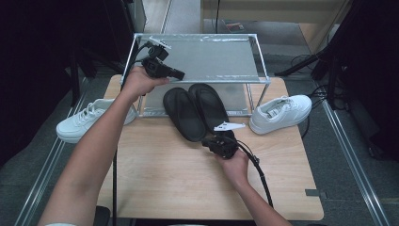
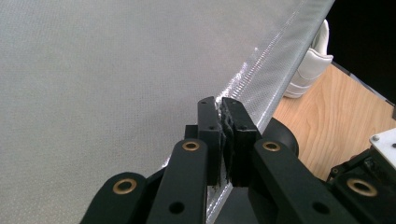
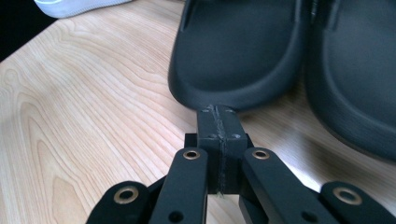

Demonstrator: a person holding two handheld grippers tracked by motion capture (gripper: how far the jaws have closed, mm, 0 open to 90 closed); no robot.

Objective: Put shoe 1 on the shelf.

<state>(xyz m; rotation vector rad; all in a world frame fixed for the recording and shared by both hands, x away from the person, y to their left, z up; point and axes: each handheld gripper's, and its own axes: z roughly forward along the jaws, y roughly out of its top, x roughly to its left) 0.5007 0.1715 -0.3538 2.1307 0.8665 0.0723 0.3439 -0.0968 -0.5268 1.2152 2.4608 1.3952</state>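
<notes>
Two black slippers lie side by side on the wooden table, their toes under the front of a metal shelf rack. My right gripper is shut and empty, and its tip sits just short of the left slipper's heel. In the right gripper view the shut gripper points at that slipper's heel rim, with the other slipper beside it. My left gripper hovers over the rack's grey mesh top near its front left. It is shut on nothing above the mesh.
One white sneaker lies at the table's left edge and another stands right of the rack, also seen past the rack's edge. The near half of the table is bare wood. Dark floor and rails flank the table.
</notes>
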